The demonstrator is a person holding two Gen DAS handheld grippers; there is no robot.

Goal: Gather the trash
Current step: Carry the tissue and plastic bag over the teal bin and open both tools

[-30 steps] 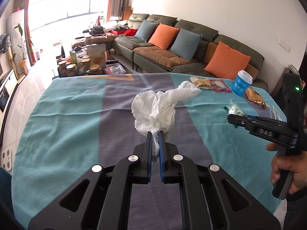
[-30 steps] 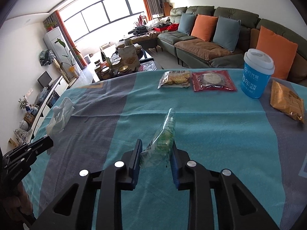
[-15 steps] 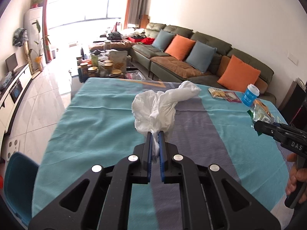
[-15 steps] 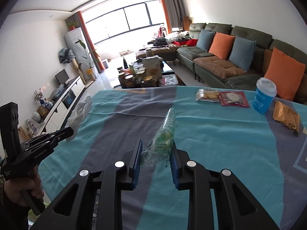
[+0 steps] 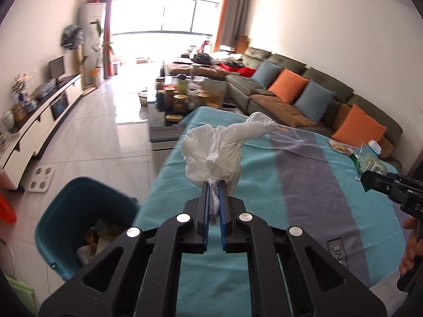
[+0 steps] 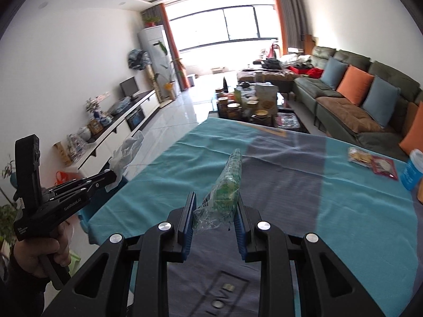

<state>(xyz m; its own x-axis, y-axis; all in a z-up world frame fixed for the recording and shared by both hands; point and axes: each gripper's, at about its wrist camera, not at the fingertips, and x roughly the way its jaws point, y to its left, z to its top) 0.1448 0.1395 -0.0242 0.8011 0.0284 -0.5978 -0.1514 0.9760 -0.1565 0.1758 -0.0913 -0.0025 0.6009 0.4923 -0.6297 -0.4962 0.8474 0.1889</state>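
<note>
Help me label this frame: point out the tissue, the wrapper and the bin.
tissue (image 5: 214,153), left wrist view, middle of the crumpled white wad above the fingertips.
wrapper (image 6: 227,187), right wrist view, green printed middle of the clear plastic.
bin (image 5: 68,206), left wrist view, inner blue wall, left side.

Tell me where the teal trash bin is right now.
In the left wrist view the teal plastic trash bin stands on the floor at lower left, beside the table's teal cloth edge, below-left of the crumpled white tissue.

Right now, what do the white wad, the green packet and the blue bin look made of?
White wad: soft tissue paper, matte, crumpled folds.
Green packet: thin clear plastic film with green print, glossy, crinkled.
Blue bin: probably rigid plastic, smooth teal walls with a slight sheen.
</note>
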